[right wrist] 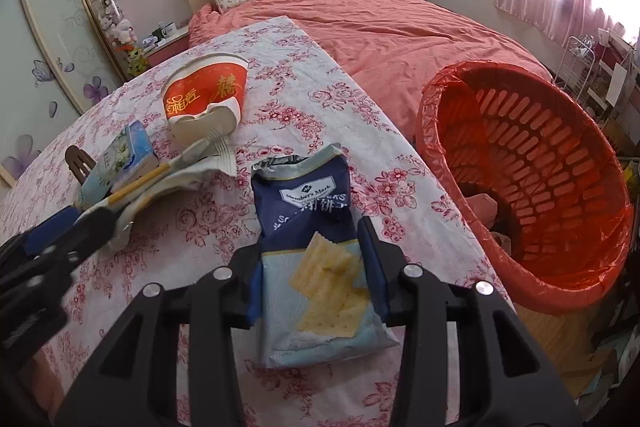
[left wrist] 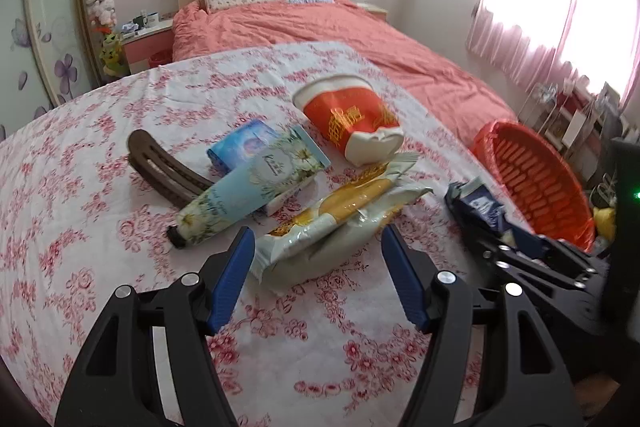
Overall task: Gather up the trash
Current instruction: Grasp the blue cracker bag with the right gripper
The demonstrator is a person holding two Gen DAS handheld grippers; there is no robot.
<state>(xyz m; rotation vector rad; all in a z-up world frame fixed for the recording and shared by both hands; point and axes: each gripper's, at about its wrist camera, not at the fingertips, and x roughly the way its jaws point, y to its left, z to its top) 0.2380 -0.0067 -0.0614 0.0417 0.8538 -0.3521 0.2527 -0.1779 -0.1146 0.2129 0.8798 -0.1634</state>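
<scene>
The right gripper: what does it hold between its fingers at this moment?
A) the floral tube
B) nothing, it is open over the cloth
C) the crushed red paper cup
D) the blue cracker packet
D: in the right wrist view the right gripper is closed on both sides of the blue cracker packet, while the crushed red paper cup lies apart on the tablecloth.

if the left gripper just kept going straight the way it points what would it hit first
Most likely the crumpled white and yellow snack wrapper, lying on the floral tablecloth right between the open left gripper fingers. The crushed red paper cup lies beyond it; depth is uncertain.
</scene>
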